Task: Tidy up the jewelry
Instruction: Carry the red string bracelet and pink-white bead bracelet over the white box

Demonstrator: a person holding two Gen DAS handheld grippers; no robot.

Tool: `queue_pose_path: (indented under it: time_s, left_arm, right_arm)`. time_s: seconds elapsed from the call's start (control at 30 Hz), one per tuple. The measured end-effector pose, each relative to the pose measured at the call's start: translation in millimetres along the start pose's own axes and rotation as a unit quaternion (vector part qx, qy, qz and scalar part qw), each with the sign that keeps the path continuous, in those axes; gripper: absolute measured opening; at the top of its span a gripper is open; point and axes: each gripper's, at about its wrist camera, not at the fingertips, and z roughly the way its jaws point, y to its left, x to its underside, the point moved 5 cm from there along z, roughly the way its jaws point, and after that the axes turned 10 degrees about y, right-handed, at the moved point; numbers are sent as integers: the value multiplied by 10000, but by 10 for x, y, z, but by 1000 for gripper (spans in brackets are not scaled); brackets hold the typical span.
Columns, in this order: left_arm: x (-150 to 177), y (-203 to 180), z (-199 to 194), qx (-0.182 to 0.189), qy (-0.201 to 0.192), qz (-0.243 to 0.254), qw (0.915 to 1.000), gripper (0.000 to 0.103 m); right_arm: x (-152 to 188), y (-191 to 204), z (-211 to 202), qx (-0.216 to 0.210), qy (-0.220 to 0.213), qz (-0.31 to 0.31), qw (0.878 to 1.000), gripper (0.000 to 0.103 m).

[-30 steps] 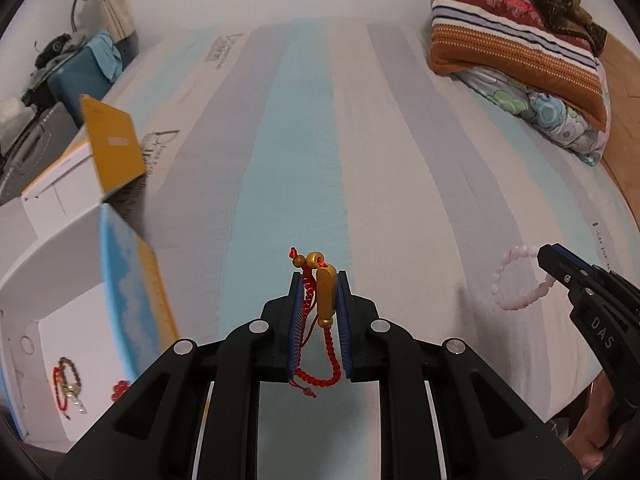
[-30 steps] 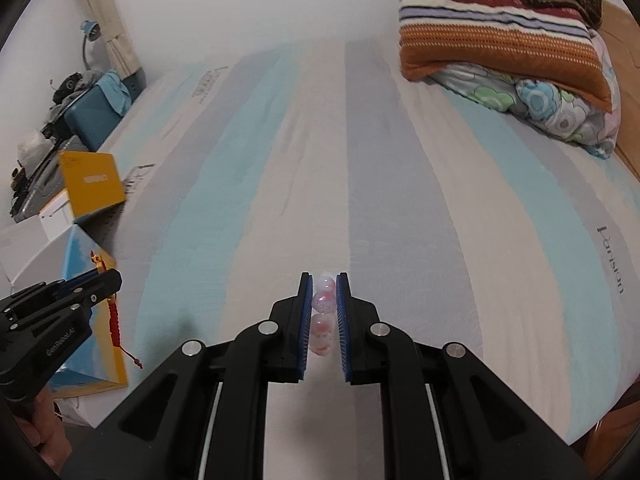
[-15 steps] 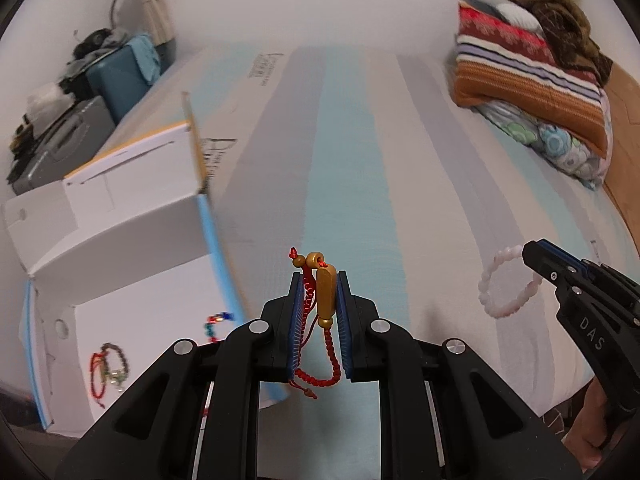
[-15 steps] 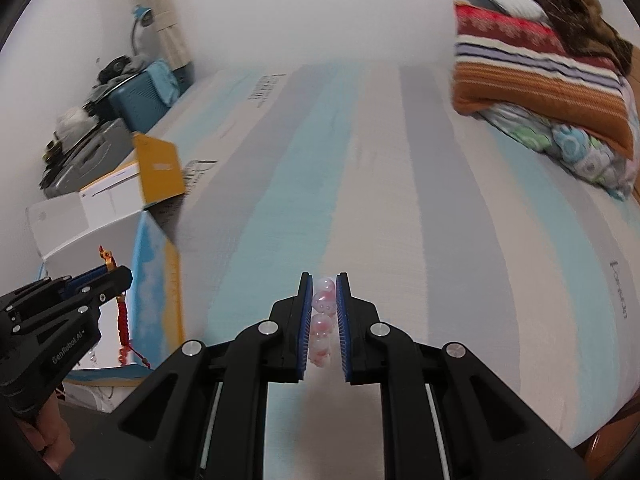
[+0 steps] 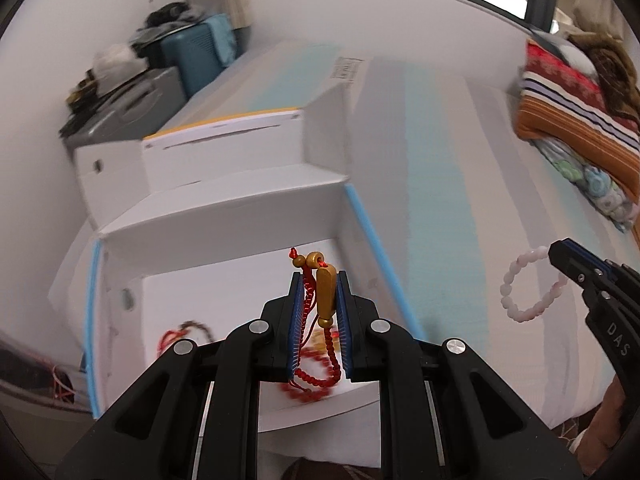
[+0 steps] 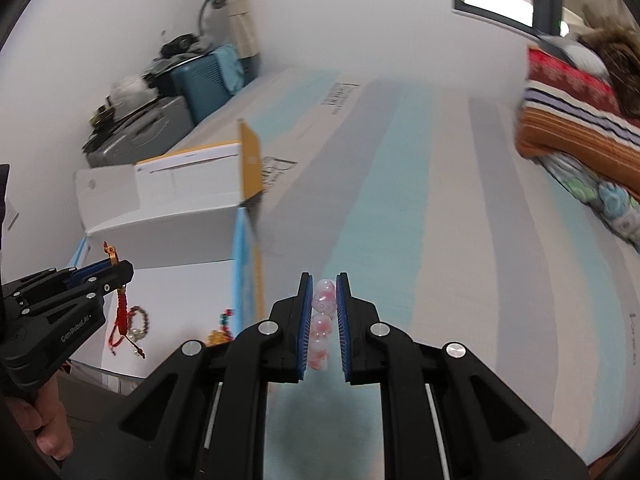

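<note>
The left tool [image 5: 319,322] is gripping a red beaded bracelet [image 5: 316,360] by its gold charm [image 5: 325,294], the pads pinching the charm upright so the red loop is dangling free below them; it is hanging over the open white box [image 5: 224,248] at the edge of the striped bed [image 6: 400,168], apparently lined up for a drop among the pieces already lying inside, a dark beaded bracelet [image 6: 138,320] and coloured beads [image 6: 224,326] among them; the right tool [image 6: 323,320] is clamping a pink bead bracelet [image 6: 322,324] edge-on between its pads, its loop standing out beside the tip in the left view, and is pointing level along the bed, just beside the box rather than over it, seemingly waiting its turn; part of a hand [image 6: 44,428] is showing under the left tool's handle; folded blankets [image 6: 580,120] are piled at the far end.
</note>
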Motion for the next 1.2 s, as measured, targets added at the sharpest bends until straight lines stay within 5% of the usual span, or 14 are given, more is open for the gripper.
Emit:
queue_pose_path:
  time_s: [0.3, 0.6, 1.2]
  left_arm:
    - [147, 810, 120, -301, 171, -605, 9976, 15]
    - [267, 1170, 400, -396, 453, -829, 9947, 15]
    - [454, 1509, 1105, -394, 1273, -972, 9863, 16]
  right_arm:
    - [-44, 635, 87, -232, 0, -435, 9988, 11]
    - [-19, 1261, 527, -544, 407, -799, 9945, 11]
    - [219, 1515, 1431, -254, 1465, -821, 9855, 11]
